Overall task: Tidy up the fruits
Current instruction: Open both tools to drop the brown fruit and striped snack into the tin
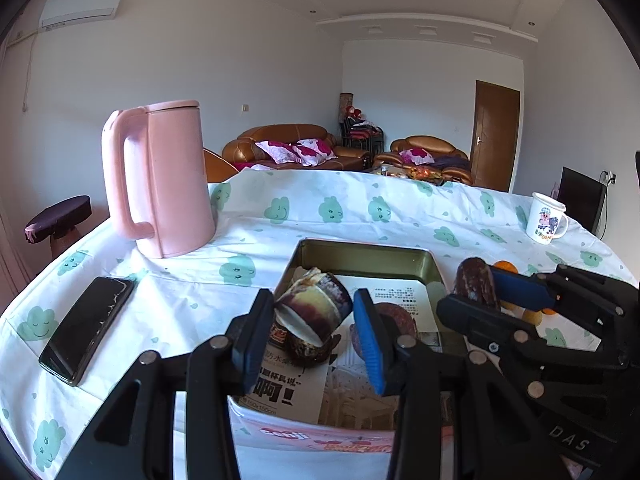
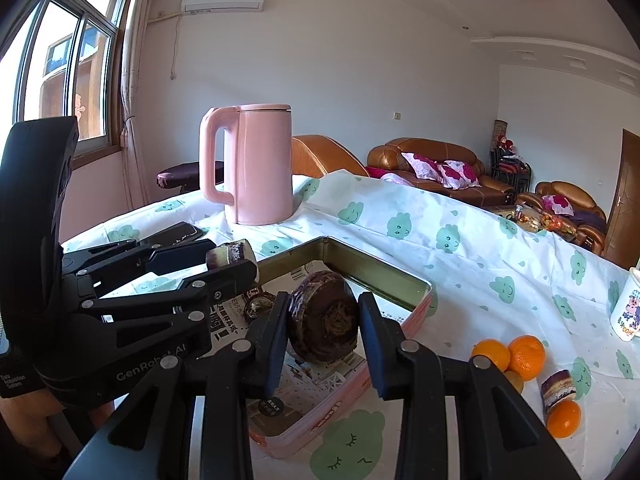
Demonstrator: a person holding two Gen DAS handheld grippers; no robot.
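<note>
While both grippers hang over tin [image 1: 362, 258], collision risk: they sit close side by side, could knock each other.
Left gripper [image 1: 314, 326]: jaws narrow, clamped on cut chunk [image 1: 314, 306]; skin glossy, could slip out.
Right gripper [image 2: 323, 330]: jaws narrow, clamped on dark round fruit [image 2: 323, 320].
Tin: paper-lined, holds few dark pieces below left pads.
Oranges [image 2: 508, 354] plus one chunk outside tin, right of right gripper.

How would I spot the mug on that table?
Start at the tall pink kettle on the table, then look across to the opposite far edge. The mug stands there alone: white, with a cartoon picture on its side.
</note>
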